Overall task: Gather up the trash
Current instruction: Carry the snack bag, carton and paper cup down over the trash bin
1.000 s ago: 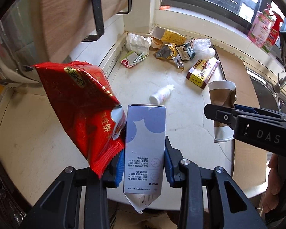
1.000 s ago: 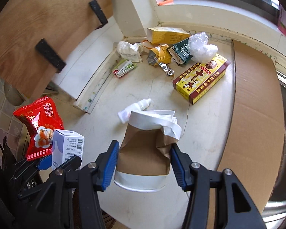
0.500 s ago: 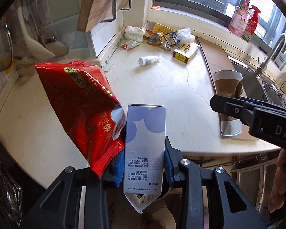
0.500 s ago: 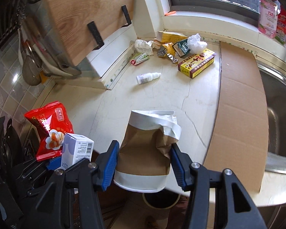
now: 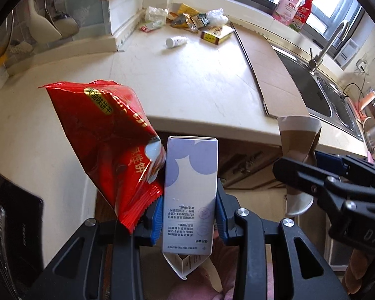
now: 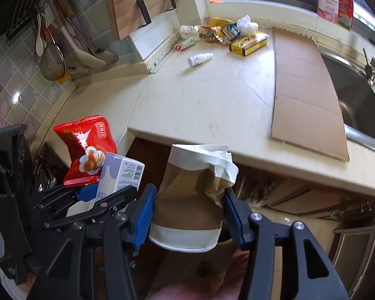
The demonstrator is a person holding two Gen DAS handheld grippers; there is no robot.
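My left gripper (image 5: 188, 212) is shut on a white-and-lilac carton (image 5: 191, 187) and a red snack bag (image 5: 107, 137), held off the counter's front edge. They also show in the right wrist view, carton (image 6: 120, 177) and bag (image 6: 87, 145). My right gripper (image 6: 187, 215) is shut on a crushed brown-and-white paper cup (image 6: 192, 197), also seen in the left wrist view (image 5: 298, 145). More trash lies at the counter's far corner: a yellow box (image 6: 247, 43), a small white bottle (image 6: 198, 59), wrappers (image 6: 217, 32) and crumpled plastic (image 6: 247, 26).
A cream counter (image 6: 207, 105) carries a cardboard sheet (image 6: 305, 87) beside a steel sink (image 6: 357, 95) with a tap. A wooden board (image 6: 137, 0) and hung utensils (image 6: 52, 50) are on the left wall. Cabinet fronts (image 6: 287, 200) are below.
Both grippers have pulled back from the counter with their loads; the trash pile now looks far away and the counter's front edge and cabinets have come into view.
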